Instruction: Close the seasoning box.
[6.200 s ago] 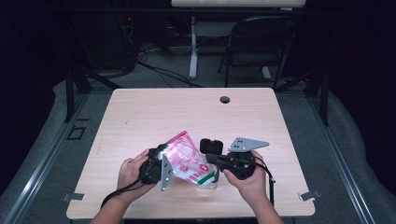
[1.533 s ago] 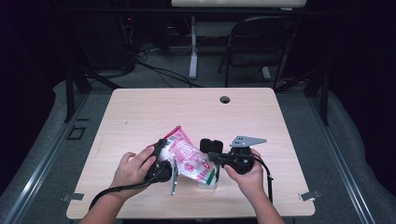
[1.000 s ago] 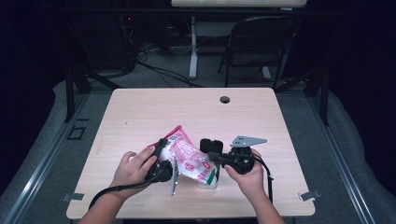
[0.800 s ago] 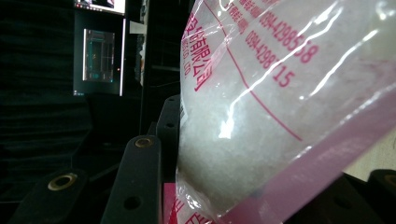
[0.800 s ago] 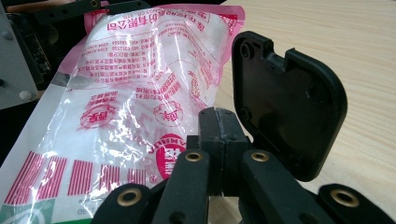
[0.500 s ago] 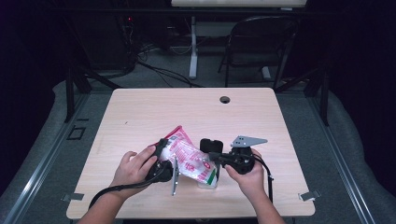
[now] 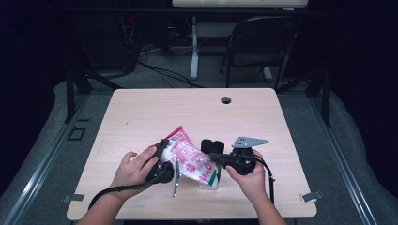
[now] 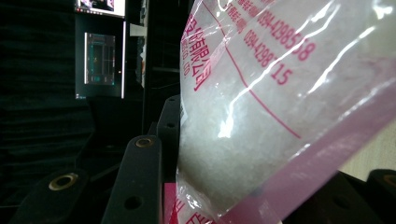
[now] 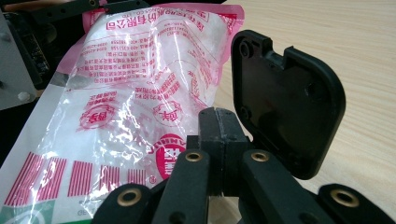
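Note:
A clear bag of white grains (image 7: 190, 157) with pink and red print hangs tilted over the table's near part, its green-striped end low at the right. My left gripper (image 7: 165, 152) is shut on the bag's upper left part. In the left gripper view the bag (image 8: 261, 93) sits between the two jaws. My right gripper (image 7: 217, 157) is just right of the bag (image 9: 140, 93), and its jaws (image 9: 217, 126) are pressed together with no gap. A black rounded-square lid (image 9: 285, 98) stands upright right behind them. A clear container (image 7: 209, 182) shows under the bag's low end.
The wooden table (image 7: 187, 108) has a round cable hole (image 7: 226, 100) near its far edge. A dark folding chair (image 7: 258, 42) and a desk leg stand beyond it. Cables trail from both grippers off the near edge.
Since six seconds ago the left hand has turned and the bag has tipped a little lower at its right end. Over the last second nothing has visibly moved.

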The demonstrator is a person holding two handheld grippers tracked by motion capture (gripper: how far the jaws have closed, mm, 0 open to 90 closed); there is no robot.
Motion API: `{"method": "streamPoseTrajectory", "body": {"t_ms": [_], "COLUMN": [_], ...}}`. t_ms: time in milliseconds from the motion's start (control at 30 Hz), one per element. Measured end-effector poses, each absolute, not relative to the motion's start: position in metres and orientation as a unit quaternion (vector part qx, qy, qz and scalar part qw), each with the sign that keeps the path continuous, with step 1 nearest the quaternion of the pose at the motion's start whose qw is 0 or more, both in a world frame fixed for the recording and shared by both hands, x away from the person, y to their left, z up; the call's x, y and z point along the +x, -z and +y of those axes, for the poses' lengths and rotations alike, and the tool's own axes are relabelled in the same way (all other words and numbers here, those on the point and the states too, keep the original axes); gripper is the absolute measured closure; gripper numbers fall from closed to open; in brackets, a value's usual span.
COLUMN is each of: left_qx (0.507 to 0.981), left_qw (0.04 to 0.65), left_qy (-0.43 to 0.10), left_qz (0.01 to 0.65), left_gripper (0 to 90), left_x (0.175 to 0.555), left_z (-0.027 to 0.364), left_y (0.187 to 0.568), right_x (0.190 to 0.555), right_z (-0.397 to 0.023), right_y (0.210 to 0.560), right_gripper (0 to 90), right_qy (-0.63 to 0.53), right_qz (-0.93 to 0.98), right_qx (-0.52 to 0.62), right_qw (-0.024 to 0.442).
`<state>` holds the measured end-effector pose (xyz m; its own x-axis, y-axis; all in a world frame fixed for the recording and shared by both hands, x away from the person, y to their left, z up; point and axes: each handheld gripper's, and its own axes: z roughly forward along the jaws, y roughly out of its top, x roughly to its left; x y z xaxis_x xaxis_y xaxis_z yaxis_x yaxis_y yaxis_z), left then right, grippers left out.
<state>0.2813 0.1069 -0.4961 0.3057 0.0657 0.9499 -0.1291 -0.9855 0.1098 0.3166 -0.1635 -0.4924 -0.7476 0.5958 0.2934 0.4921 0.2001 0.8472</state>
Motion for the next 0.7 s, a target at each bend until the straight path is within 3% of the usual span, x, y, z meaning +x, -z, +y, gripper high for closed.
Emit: {"method": "streamPoseTrajectory", "body": {"t_ms": [700], "left_qx": [0.801], "left_qw": [0.068], "left_qy": [-0.594], "left_qz": [-0.035], "left_gripper": [65.0], "left_x": [0.2794], "left_z": [0.1035], "left_y": [0.4895], "right_x": [0.3161], "right_z": [-0.1630], "right_y": [0.4932], "right_gripper": [90.0], "right_qy": [-0.530], "right_qz": [0.768], "right_qx": [0.355], "right_qw": [0.050]}}
